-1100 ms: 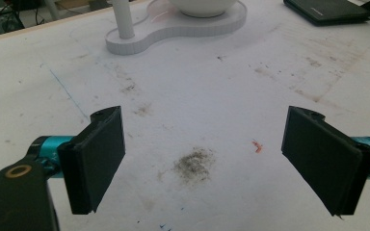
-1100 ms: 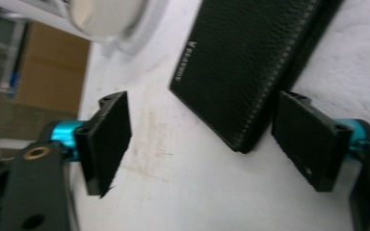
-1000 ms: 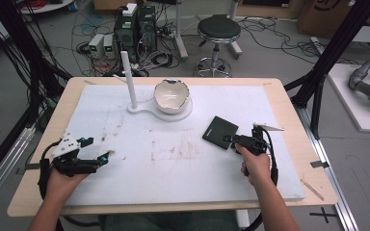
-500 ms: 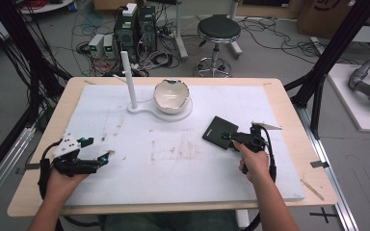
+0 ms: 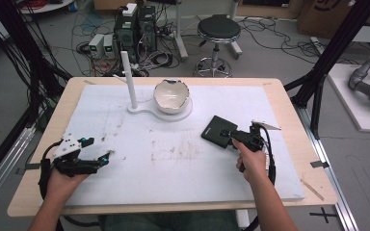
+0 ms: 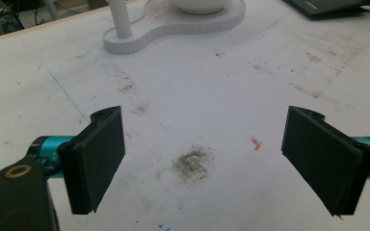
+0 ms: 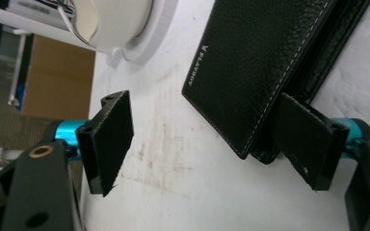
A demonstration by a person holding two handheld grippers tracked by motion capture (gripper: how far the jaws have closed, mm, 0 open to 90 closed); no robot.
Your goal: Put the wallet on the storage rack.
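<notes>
A white mat (image 5: 183, 159), stained with dark scuffs near its middle, covers most of the wooden table (image 5: 289, 101). At its far side stands a white base (image 5: 147, 110) carrying an upright post (image 5: 128, 77) and a white bowl (image 5: 171, 95).

To the right of centre lies a black leather wallet (image 5: 217, 131), flat on the mat and closed, its stitched edge showing in the right gripper view (image 7: 265, 62). The right gripper (image 5: 232, 136), held in the person's right hand (image 5: 251, 161), sits at the wallet's near right corner. Its jaws are spread apart: one pad stands over bare mat to the side of the wallet, the other lies against or just over the wallet's folded corner, though whether it actually touches the leather is hard to judge from this angle. Nothing is clamped between them.

The left gripper (image 5: 101, 159) rests at the mat's near left, well apart from the wallet, its jaws wide apart over a grey smudge (image 6: 191, 161) and a small red fleck (image 6: 255, 143).
</notes>
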